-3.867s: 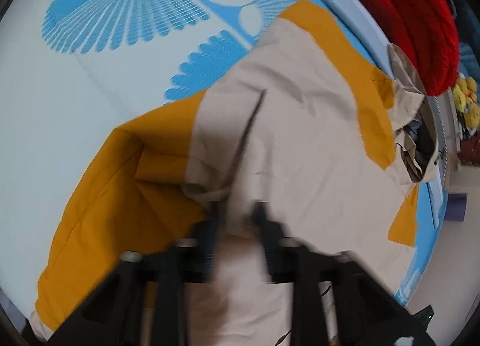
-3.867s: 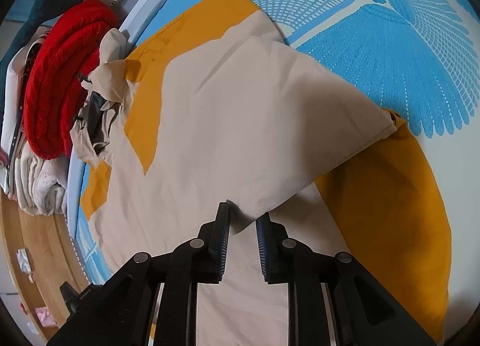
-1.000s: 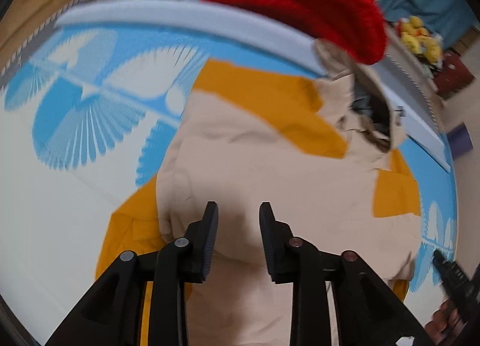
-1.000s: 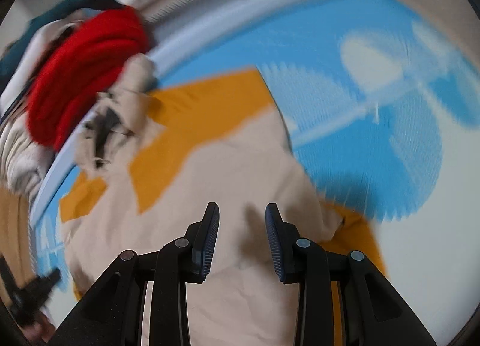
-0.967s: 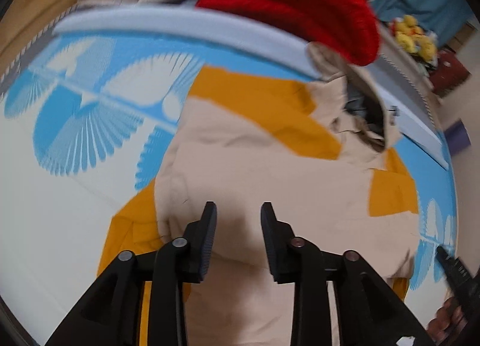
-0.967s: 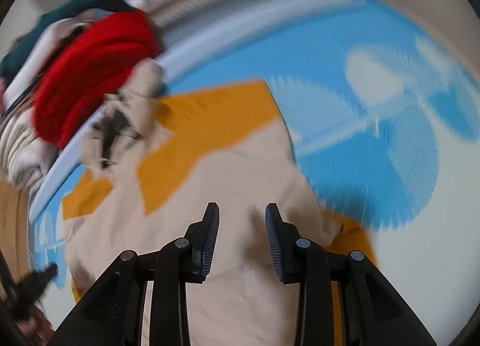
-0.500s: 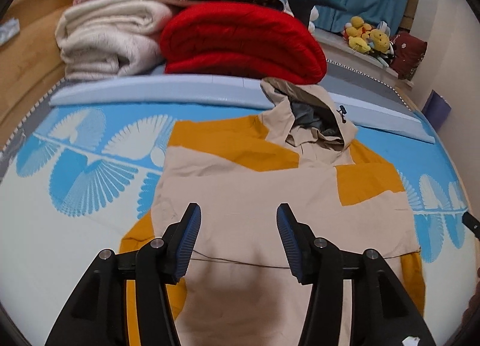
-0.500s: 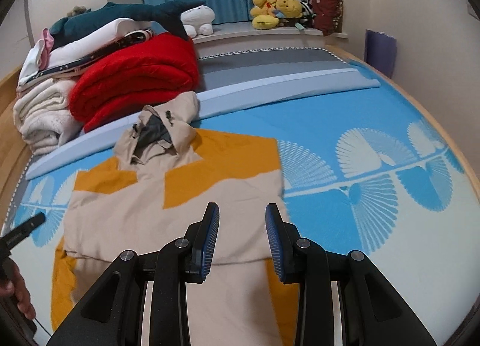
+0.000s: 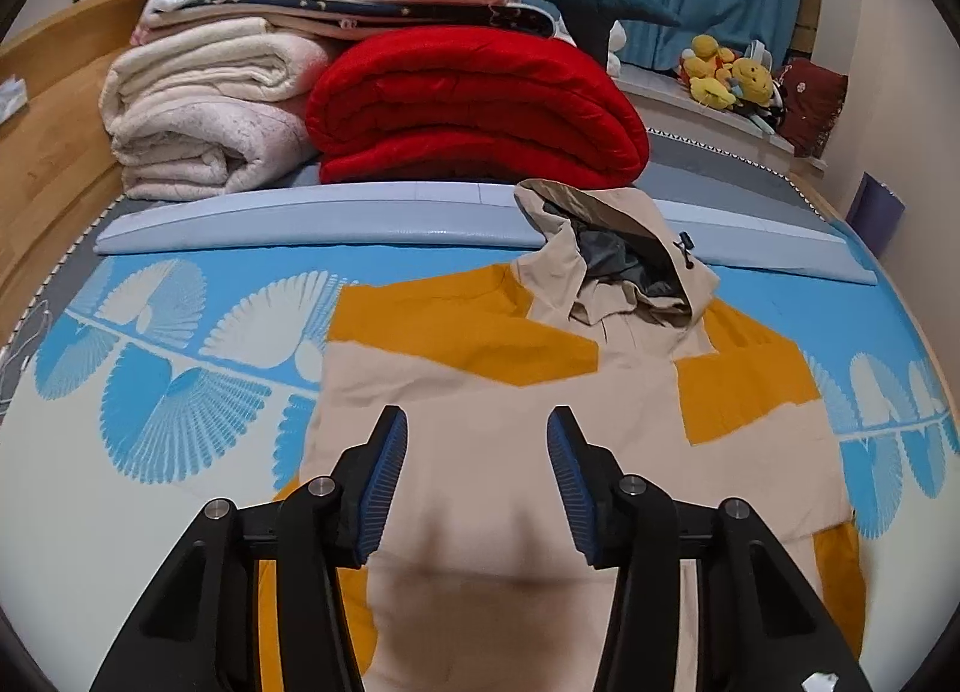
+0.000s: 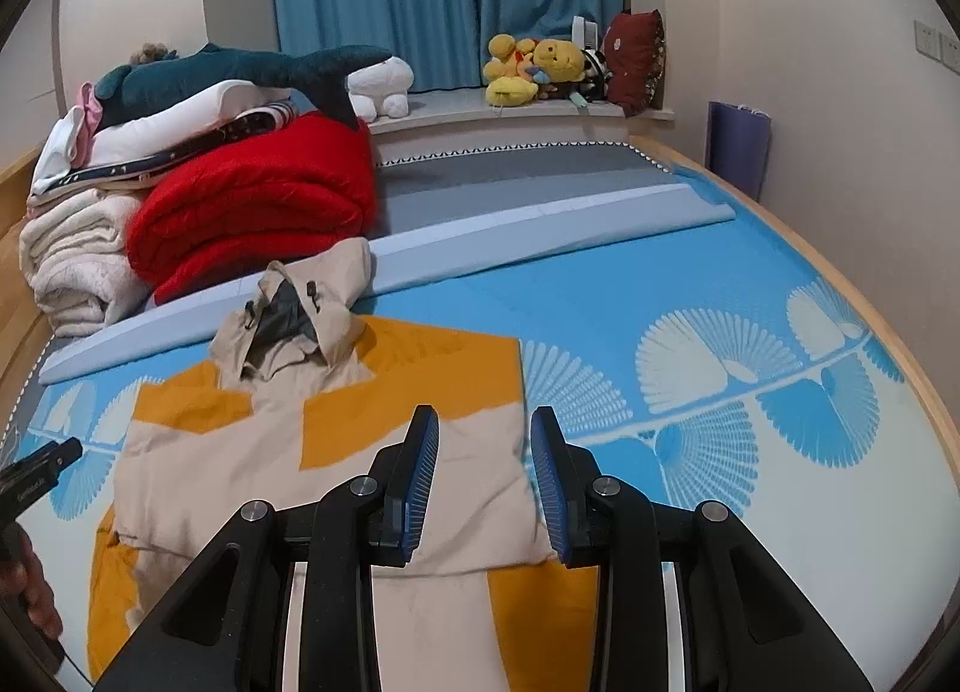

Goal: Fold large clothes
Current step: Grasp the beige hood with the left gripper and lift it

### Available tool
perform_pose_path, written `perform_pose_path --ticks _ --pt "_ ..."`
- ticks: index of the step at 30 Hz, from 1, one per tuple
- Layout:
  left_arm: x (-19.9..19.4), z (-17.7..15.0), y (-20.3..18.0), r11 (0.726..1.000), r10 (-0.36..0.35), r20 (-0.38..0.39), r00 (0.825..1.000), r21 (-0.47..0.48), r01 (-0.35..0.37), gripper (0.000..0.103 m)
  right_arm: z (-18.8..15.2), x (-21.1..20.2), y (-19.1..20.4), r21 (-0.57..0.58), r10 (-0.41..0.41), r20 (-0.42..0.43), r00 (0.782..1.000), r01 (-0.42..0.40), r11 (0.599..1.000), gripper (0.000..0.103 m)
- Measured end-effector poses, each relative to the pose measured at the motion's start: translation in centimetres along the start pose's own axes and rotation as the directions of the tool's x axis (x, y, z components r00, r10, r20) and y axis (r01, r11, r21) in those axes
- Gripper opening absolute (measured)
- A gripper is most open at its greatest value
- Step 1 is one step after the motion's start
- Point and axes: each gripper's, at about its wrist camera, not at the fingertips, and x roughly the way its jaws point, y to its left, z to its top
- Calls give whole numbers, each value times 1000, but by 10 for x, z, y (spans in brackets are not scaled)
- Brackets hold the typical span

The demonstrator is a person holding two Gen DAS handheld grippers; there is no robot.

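Observation:
A beige and mustard hooded jacket [image 9: 498, 410] lies flat on the blue patterned bed cover, with its lower part folded up over its chest and its hood [image 9: 612, 266] toward the pillows. It also shows in the right wrist view [image 10: 336, 452]. My left gripper [image 9: 477, 473] is open and empty above the folded jacket. My right gripper [image 10: 483, 470] is open and empty above the jacket's right edge. The tip of the left gripper [image 10: 42, 473] shows at the left edge of the right wrist view.
A red folded quilt [image 9: 474, 104] and cream blankets [image 9: 198, 122] are stacked behind a pale blue bolster [image 9: 312, 218]. A plush shark [image 10: 240, 71] and yellow toys [image 10: 528, 65] sit by the blue curtain. A wooden bed edge [image 9: 42, 152] runs on the left.
Both grippers let go of the jacket's hem after folding it up, then lifted and pulled back. Both jaws have opened wider in the last half second.

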Motion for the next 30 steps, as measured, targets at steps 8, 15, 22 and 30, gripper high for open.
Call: perform_pose_path --ticks 8,15,22,30 --pt "88 92 -14 999 -52 -54 997 -16 51 36 7 29 -3 -17 -18 -18 1000 17 1000 28" --pt "189 145 -37 994 -106 -150 983 -19 105 12 2 49 -2 -37 -49 -41 998 47 998 9" --pt "266 185 -48 977 -200 -212 956 -121 178 15 -7 69 -5 -1 -51 -90 995 51 999 14" --pt "325 204 -53 959 -241 -286 927 -217 183 33 -20 90 -11 -2 -54 -140 989 55 999 26"
